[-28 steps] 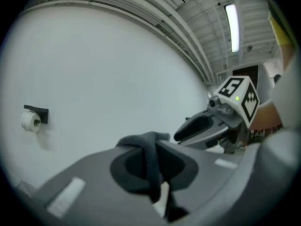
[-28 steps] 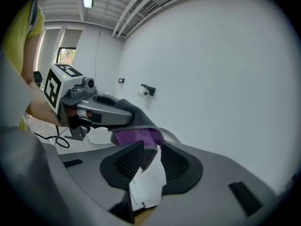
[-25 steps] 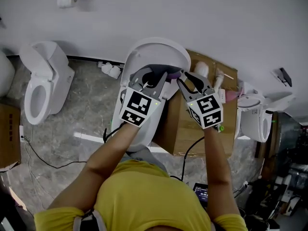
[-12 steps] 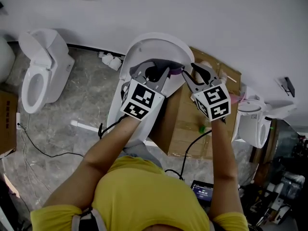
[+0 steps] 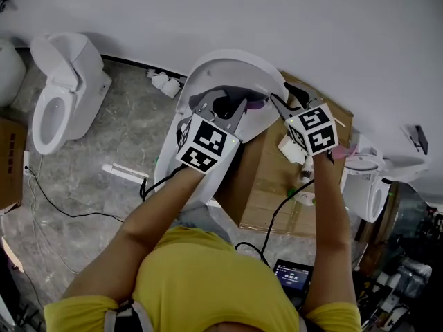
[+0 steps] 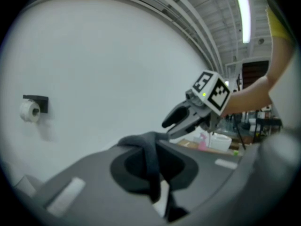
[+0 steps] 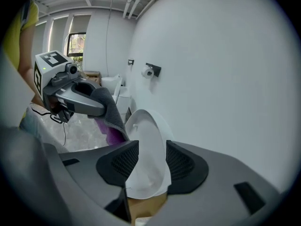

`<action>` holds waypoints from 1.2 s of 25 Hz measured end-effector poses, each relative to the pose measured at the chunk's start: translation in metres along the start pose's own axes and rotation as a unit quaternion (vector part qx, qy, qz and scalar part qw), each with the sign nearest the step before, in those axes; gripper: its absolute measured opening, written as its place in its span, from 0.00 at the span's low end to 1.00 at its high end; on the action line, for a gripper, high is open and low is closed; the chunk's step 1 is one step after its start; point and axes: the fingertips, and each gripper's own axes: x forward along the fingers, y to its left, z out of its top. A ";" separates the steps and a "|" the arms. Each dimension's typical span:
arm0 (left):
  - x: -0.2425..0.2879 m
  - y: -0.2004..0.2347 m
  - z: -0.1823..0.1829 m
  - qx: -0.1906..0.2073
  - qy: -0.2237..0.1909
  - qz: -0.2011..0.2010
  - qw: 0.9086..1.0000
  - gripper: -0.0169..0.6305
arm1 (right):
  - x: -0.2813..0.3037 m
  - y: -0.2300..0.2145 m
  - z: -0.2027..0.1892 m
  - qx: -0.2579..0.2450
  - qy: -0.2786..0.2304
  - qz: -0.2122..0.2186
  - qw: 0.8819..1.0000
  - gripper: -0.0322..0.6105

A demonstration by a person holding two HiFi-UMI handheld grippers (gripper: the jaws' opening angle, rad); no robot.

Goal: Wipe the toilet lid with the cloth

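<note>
A white toilet stands in the middle of the head view with its lid [image 5: 235,71] raised against the wall. My left gripper [image 5: 225,106] is over the bowl, shut on a grey and purple cloth [image 5: 255,104]. In the left gripper view the cloth [image 6: 143,142] hangs folded between the pads of the left gripper [image 6: 154,173]. My right gripper [image 5: 280,97] is just right of the cloth, by the lid's right edge. Its jaws are opening, and in the right gripper view only the white lid [image 7: 148,140] shows through the gap of the right gripper [image 7: 150,166]; nothing is pressed.
A cardboard box [image 5: 277,185] stands against the toilet's right side. A second toilet [image 5: 59,95] is at the left and a third [image 5: 363,182] at the right. Cables [image 5: 62,213] run over the stone floor. A paper roll holder [image 6: 33,108] hangs on the wall.
My right gripper has moved to the right, away from the cloth, and its jaws stand wider. The left gripper has shifted a little with the cloth still in it.
</note>
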 end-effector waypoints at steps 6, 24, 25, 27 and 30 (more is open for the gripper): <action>0.003 0.007 0.000 -0.004 0.001 0.004 1.000 0.05 | 0.028 -0.020 -0.003 -0.008 0.032 0.017 0.999 0.33; -0.005 0.010 -0.006 -0.017 0.011 0.025 0.999 0.05 | 0.075 -0.038 -0.019 -0.056 0.122 0.092 0.987 0.33; -0.009 0.009 -0.007 -0.019 0.011 0.028 0.999 0.05 | 0.075 -0.037 -0.020 -0.056 0.123 0.092 0.987 0.33; -0.018 0.007 -0.009 -0.020 0.011 0.034 0.999 0.05 | 0.074 -0.034 -0.019 -0.056 0.121 0.090 0.987 0.33; -0.032 0.004 -0.012 -0.022 0.013 0.042 0.999 0.05 | 0.069 -0.027 -0.016 -0.060 0.116 0.084 0.988 0.33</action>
